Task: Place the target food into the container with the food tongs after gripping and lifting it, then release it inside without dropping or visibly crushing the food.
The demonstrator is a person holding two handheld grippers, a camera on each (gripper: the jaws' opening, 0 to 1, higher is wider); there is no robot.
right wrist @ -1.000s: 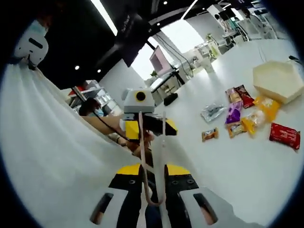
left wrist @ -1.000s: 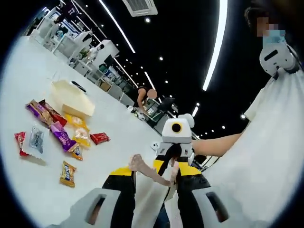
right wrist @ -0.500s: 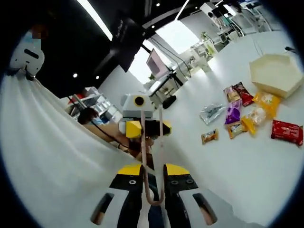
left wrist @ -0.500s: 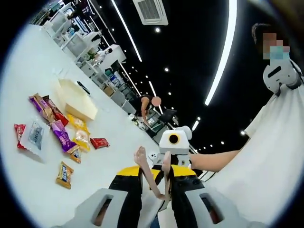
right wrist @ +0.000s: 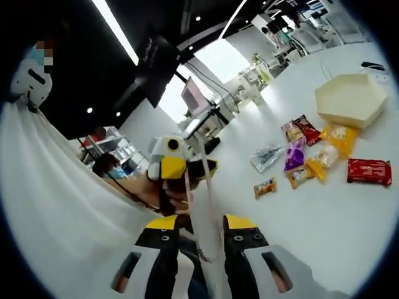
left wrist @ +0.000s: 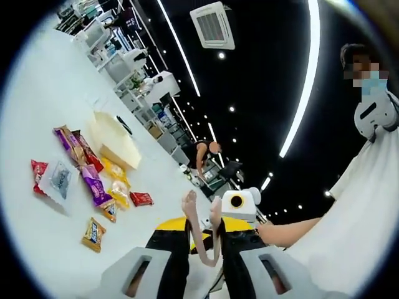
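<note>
The snack packets lay scattered on the white surface [left wrist: 43, 243], well apart from both hand-held grippers. In the right gripper view a red packet [right wrist: 369, 171] lay nearest the edge, with an orange packet [right wrist: 335, 135], a yellow packet [right wrist: 321, 161], a purple packet [right wrist: 293, 153], a clear silvery packet [right wrist: 267, 156] and a small brown-orange bar [right wrist: 265, 187] spread beside it. The cream hexagonal container [right wrist: 350, 99] sat just beyond the packets, open side up; whether anything lay inside could not be told. In the left gripper view the same container [left wrist: 114, 141] stood past the row of packets, and the small bar [left wrist: 93, 234] lay closest to the camera.

The food tongs [left wrist: 201, 225] were held between the jaws of the left hand-held gripper [left wrist: 201, 268], their two rounded tips standing up and slightly apart, with nothing between them. In the right gripper view the tongs [right wrist: 202, 208] rose as two pale strips from between the jaws of the right hand-held gripper [right wrist: 202, 249], which were closed on the looped end. Both grippers were raised above the surface, each facing the other, so that each appeared in the other's view as a yellow-and-black body.

A person in a white garment [right wrist: 56, 205] filled the side of both views, a bare forearm [left wrist: 293, 229] reaching to the gripper.
</note>
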